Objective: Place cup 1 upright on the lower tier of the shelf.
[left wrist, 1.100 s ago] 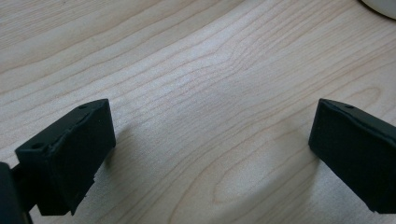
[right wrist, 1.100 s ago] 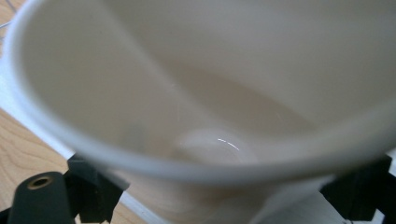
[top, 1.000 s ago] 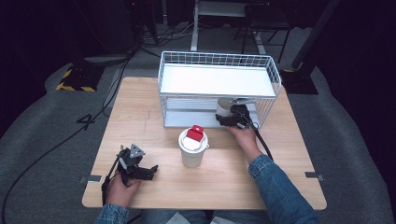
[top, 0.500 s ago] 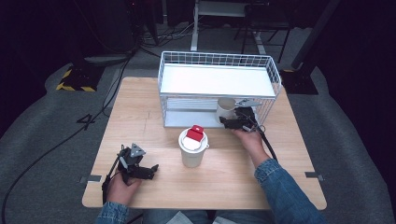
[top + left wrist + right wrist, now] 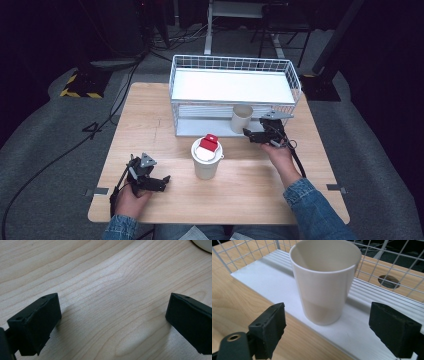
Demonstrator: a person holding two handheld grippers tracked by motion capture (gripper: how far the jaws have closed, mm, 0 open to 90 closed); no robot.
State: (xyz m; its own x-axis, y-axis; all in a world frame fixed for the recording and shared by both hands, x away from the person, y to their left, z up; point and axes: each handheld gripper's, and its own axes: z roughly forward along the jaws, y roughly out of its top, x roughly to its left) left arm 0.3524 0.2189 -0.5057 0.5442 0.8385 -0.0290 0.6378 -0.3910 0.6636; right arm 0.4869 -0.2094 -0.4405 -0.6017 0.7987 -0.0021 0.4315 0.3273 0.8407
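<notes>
Right hand-held gripper (image 5: 327, 332) backed off from cream cup (image 5: 325, 280), jaws apart, empty; cup standing just ahead on rack's lower shelf (image 5: 362, 335). Placement looks done. Left hand-held gripper (image 5: 112, 322) wide, idle on counter (image 5: 105, 277).

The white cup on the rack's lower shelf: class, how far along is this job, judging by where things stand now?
Done: the white cup stands upright on the lower shelf of the wire rack. In hand: the right hand-held gripper sits just in front of it, jaws open and apart from the cup. Probably left: the lidded cup stands on the table, and the left hand-held gripper rests open.
</notes>
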